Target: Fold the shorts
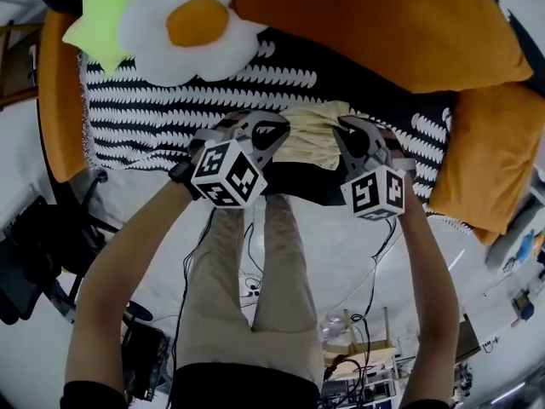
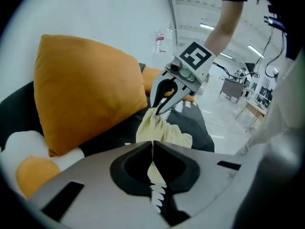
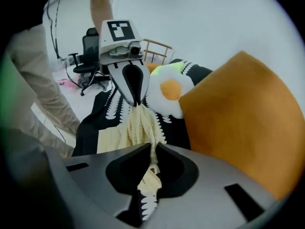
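Note:
Pale yellow shorts (image 1: pixel 311 135) hang stretched between my two grippers above a black-and-white patterned blanket (image 1: pixel 170 118). My left gripper (image 1: pixel 271 133) is shut on the shorts' left edge. In the left gripper view the cloth (image 2: pixel 159 130) runs from my closed jaws (image 2: pixel 152 144) out to the right gripper (image 2: pixel 159 109). My right gripper (image 1: pixel 347 135) is shut on the opposite edge. In the right gripper view the bunched fabric (image 3: pixel 138 128) passes between my jaws (image 3: pixel 153 149) and reaches the left gripper (image 3: pixel 136 101). Part of the shorts still rests on the blanket.
Large orange cushions (image 1: pixel 400 24) (image 1: pixel 485 152) lie behind and to the right of the blanket. A fried-egg plush (image 1: pixel 192 32) and a green star plush (image 1: pixel 111 15) sit at the back left. The person's legs (image 1: pixel 255 288) stand at the near edge, with cables on the floor.

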